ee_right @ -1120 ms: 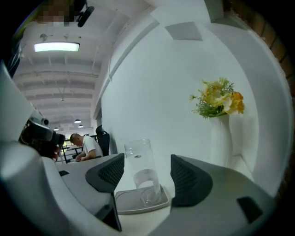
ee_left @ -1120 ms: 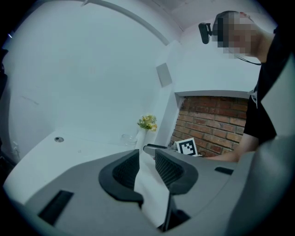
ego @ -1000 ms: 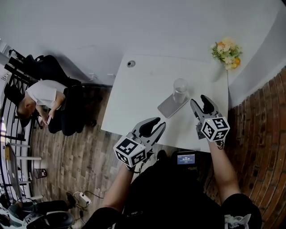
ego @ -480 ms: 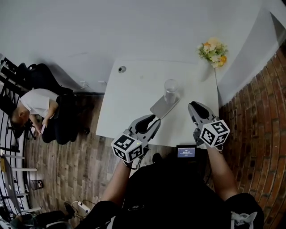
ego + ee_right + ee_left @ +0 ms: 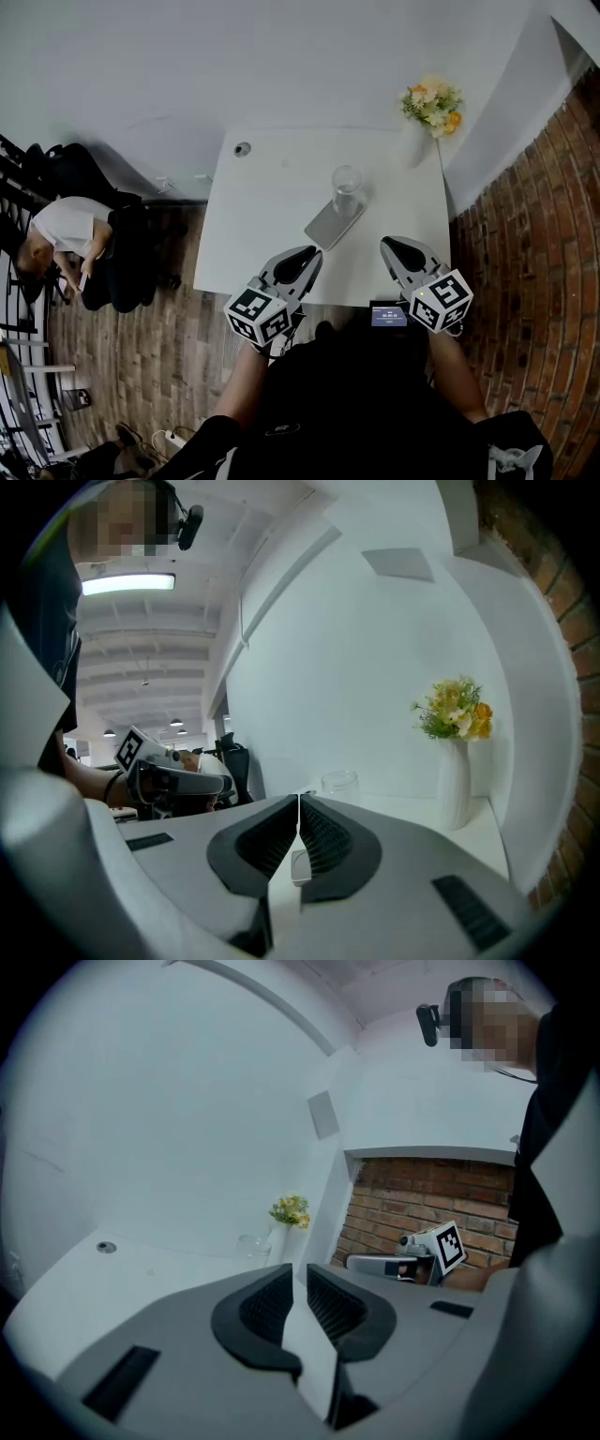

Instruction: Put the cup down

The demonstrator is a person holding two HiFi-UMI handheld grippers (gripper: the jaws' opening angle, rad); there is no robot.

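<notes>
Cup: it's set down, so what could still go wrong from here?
The clear cup seems to stand on one end of a flat grey slab; a nudge to the slab could tip it. The left gripper, whose empty jaws have just been closing, hovers by the slab's near corner; a forward move might knock it.

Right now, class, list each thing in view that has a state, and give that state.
cup: upright on the table, not held.
left hand-held gripper: jaws slightly apart, just been closing, empty.
right hand-held gripper: jaws shut, empty.
flower vase: upright.
</notes>
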